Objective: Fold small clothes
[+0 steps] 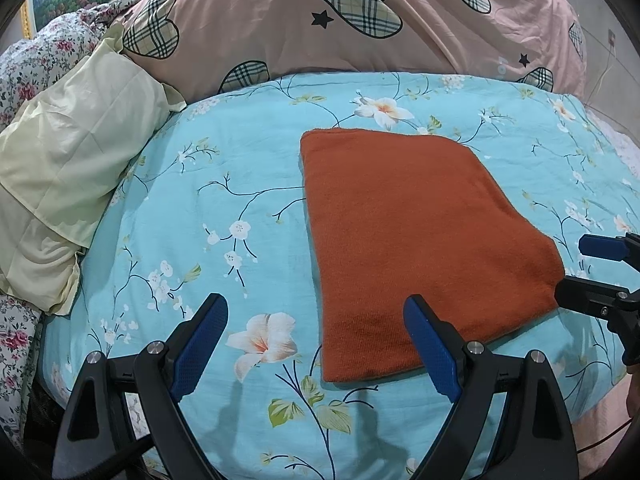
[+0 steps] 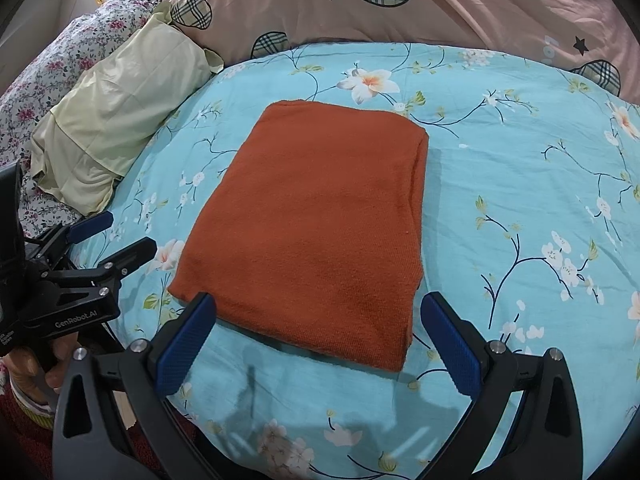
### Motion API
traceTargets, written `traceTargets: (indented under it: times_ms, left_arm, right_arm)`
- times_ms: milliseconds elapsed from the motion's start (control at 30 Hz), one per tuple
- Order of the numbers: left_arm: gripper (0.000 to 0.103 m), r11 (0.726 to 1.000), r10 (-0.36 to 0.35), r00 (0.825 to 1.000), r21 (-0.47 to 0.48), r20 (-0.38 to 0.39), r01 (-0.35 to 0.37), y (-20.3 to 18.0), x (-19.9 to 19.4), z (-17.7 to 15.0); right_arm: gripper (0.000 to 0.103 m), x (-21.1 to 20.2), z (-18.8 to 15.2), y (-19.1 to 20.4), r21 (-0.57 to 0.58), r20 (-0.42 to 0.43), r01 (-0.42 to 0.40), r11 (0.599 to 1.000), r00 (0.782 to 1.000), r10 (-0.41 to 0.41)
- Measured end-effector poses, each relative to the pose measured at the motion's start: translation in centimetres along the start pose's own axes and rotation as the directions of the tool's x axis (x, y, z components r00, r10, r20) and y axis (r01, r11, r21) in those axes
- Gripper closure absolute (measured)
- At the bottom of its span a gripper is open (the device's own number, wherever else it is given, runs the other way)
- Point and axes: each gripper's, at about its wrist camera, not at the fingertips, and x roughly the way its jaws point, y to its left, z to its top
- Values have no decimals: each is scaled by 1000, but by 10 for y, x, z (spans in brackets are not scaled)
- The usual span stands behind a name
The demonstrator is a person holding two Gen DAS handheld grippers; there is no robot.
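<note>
An orange-brown cloth (image 1: pixel 420 236) lies folded into a flat rectangle on the light blue floral sheet (image 1: pixel 224 184); it also shows in the right wrist view (image 2: pixel 320 224). My left gripper (image 1: pixel 316 312) is open and empty, just above the cloth's near left corner. My right gripper (image 2: pixel 320 308) is open and empty over the cloth's near edge. The right gripper shows at the right edge of the left wrist view (image 1: pixel 576 268), beside the cloth's right corner. The left gripper shows at the left of the right wrist view (image 2: pixel 124 236).
A pale yellow pillow (image 1: pixel 68 176) lies at the left of the sheet. A pink quilt with plaid hearts (image 1: pixel 360 20) is bunched along the far side. A flowered white quilt (image 1: pixel 36 60) lies far left. The bed's near edge is below the grippers.
</note>
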Motion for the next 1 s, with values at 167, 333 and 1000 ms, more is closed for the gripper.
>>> traceTargets:
  times_ms: [167,333,1000]
  left_arm:
    - [13,1000,1,1000,1,0,-1,-1,0,0]
    - [13,1000,2,1000,-1,2,-2,-1,0,0]
    - [13,1000,4,1000,0,8,-4,2,0,5]
  right_arm:
    - [1,0,0,1,1,-1,1,1000,1000,-1]
    - [1,0,-1,2,4,1,2,1000,1000,-2]
    - [1,-2,6,1,2,5,2,1000,1000,-2]
